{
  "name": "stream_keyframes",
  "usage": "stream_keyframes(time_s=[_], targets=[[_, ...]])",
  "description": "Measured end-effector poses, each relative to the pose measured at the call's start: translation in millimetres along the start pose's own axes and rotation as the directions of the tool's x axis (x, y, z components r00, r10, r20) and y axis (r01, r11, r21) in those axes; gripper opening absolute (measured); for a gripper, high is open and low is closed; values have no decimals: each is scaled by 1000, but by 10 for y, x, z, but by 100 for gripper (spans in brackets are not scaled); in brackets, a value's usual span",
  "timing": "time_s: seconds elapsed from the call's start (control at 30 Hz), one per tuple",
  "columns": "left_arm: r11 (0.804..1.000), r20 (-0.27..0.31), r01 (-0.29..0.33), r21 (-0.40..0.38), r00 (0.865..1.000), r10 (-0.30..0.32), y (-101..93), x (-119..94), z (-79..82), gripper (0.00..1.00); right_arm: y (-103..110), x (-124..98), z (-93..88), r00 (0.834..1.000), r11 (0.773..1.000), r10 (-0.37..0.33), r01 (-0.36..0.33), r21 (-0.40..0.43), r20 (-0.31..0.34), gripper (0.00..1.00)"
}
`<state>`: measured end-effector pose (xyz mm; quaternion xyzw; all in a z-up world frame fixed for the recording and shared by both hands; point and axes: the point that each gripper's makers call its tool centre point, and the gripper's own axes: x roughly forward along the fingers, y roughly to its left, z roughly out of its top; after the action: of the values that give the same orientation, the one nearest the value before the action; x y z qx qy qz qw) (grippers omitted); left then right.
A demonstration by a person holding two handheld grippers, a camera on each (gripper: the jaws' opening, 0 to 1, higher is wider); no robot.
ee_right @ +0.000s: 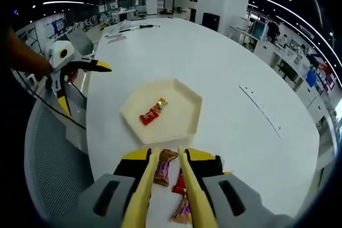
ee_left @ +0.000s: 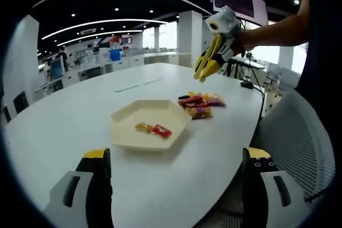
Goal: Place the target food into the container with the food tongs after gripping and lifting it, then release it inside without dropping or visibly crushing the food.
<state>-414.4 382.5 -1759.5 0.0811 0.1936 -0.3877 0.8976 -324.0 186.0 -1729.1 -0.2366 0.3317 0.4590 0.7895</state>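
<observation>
Two wrapped snacks [ee_right: 153, 111] lie in tray [ee_right: 184, 124]; their labels are unreadable.

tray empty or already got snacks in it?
Not empty. The tray holds two wrapped snacks: a red one and an orange one. The rest sit in a pile on the table beside it.
</observation>
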Motion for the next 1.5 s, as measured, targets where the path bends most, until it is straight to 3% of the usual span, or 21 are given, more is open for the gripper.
stream_keyframes(time_s=[0.53,0.77,0.9,1.13,1.33,1.47,1.5], targets=[[1000,-18,-1,14,1000,1,-1,15,-32,99,33,316,-249,1000,999,2,-1,32,-23,24],[1000,-33,7,27,999,-6,-27,31,-56,99,-17,484,-479,999,997,-18,22,78,-50,24],[999,-17,-24,44,1000,25,28,8,-19,98,-4,567,-579,998,994,-16,22,103,-64,24],[999,-29,-12,51,999,14,-4,19,-35,97,48,683,-647,997,991,6,5,136,-81,24],[999,-33,-8,43,999,9,-5,24,-52,98,84,778,-660,996,995,0,9,102,-93,24],[1000,-18,-7,11,1000,7,2,26,-25,99,124,812,-757,989,999,-9,16,49,-145,24],[1000,-14,-8,6,1000,8,7,25,-19,99,121,822,-707,994,1000,-16,18,25,-104,24]])
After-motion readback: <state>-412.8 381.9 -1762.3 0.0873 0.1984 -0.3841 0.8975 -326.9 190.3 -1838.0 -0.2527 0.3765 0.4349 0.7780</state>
